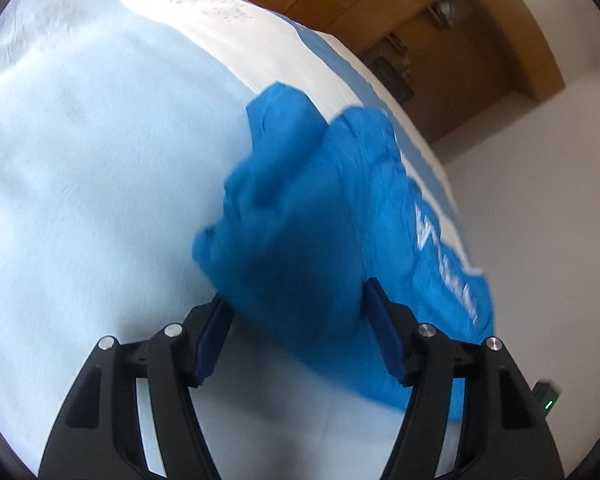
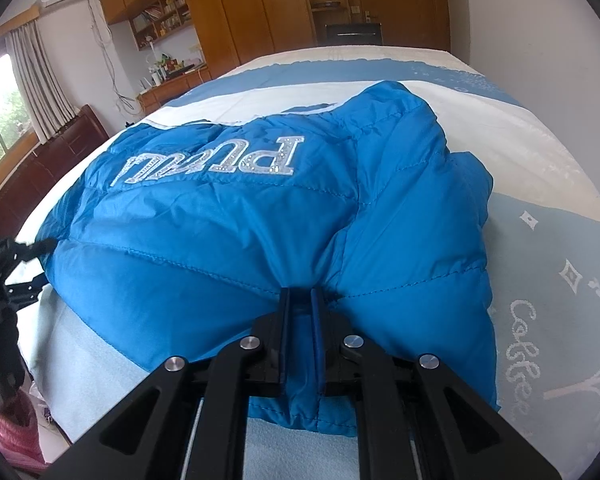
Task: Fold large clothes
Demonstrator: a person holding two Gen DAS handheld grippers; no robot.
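While the blue puffer jacket (image 2: 260,240) lies bunched on the bed (image 2: 540,280), the left hand-held gripper (image 1: 296,304) stands wide open, its dark blue pads (image 1: 382,332) spread either side of a blurred fold of the fabric — whether they touch it cannot be told. Seen from the right wrist, that left tool shows at the jacket's left edge. The silver lettering (image 2: 212,164) reads upside down across the quilted panel. The right hand-held gripper (image 2: 300,300) is nearly closed — pinching a ridge of the jacket's near hem between its fingers, with cloth bulging on both sides.
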